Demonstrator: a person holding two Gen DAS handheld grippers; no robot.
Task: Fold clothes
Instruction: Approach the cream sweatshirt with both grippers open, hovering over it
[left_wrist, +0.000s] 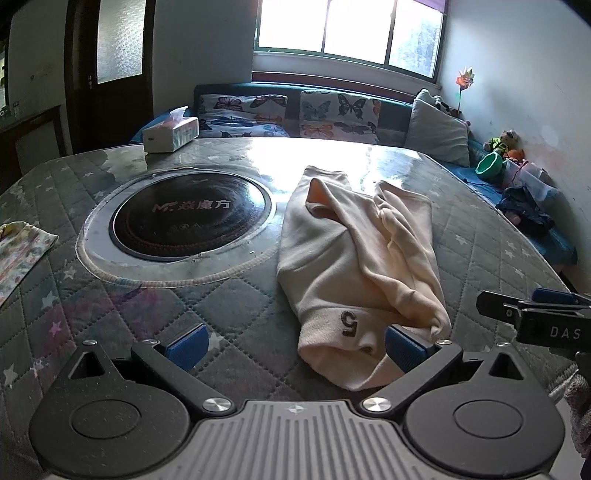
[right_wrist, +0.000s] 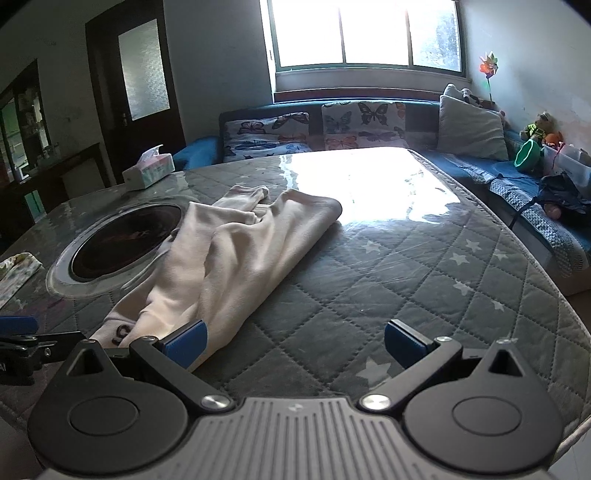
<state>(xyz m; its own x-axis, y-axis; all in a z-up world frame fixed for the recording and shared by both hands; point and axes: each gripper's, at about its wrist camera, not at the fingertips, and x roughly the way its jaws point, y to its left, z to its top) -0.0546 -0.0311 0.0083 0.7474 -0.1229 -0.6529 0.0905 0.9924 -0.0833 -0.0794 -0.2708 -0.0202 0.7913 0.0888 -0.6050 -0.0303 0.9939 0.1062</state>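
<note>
A cream garment (left_wrist: 354, 254) with a dark "5" on its ribbed hem lies folded lengthwise on the quilted grey table cover (left_wrist: 229, 306); it also shows in the right wrist view (right_wrist: 229, 258). My left gripper (left_wrist: 295, 347) is open and empty, its right blue pad touching the near hem. My right gripper (right_wrist: 295, 347) is open and empty, its left pad at the garment's near right edge. The right gripper shows at the right edge of the left wrist view (left_wrist: 532, 314).
A round black induction hob (left_wrist: 192, 218) is set in the table left of the garment. A tissue box (left_wrist: 171, 133) stands at the far left. A floral cloth (left_wrist: 18, 251) lies at the left edge. A sofa with butterfly cushions (left_wrist: 295, 114) runs behind.
</note>
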